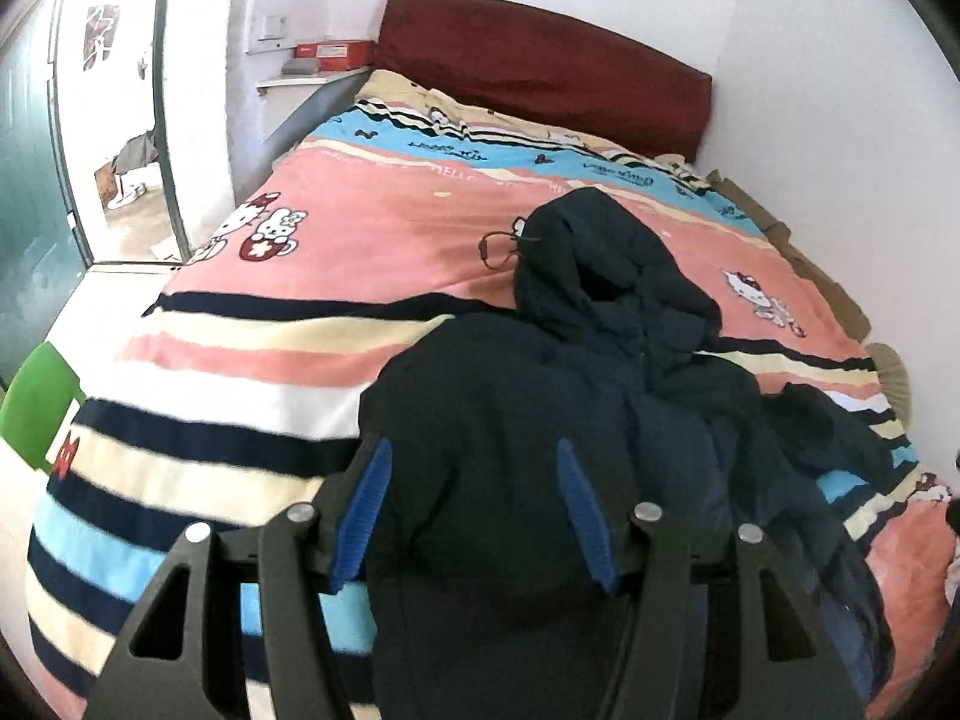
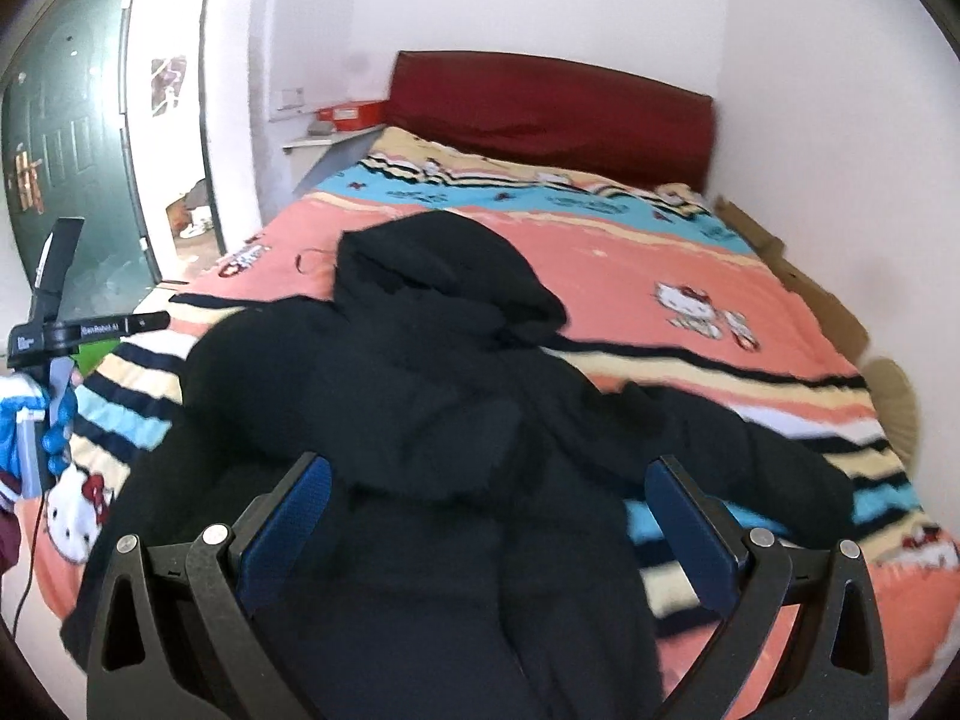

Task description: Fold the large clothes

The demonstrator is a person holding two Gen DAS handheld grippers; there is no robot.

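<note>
A large dark navy hooded jacket lies crumpled on the bed, hood toward the headboard. It also shows in the right wrist view. My left gripper is open, its blue-padded fingers spread above the jacket's left side. My right gripper is open and wide, hovering over the jacket's lower middle. The jacket's right sleeve stretches out toward the bed's right edge. The left gripper's body, held by a blue-gloved hand, shows at the left edge of the right wrist view.
The bed has a striped pink, blue and cream cartoon-cat blanket and a dark red headboard. A shelf with a red box stands at its head. A doorway opens left. A green stool stands beside the bed.
</note>
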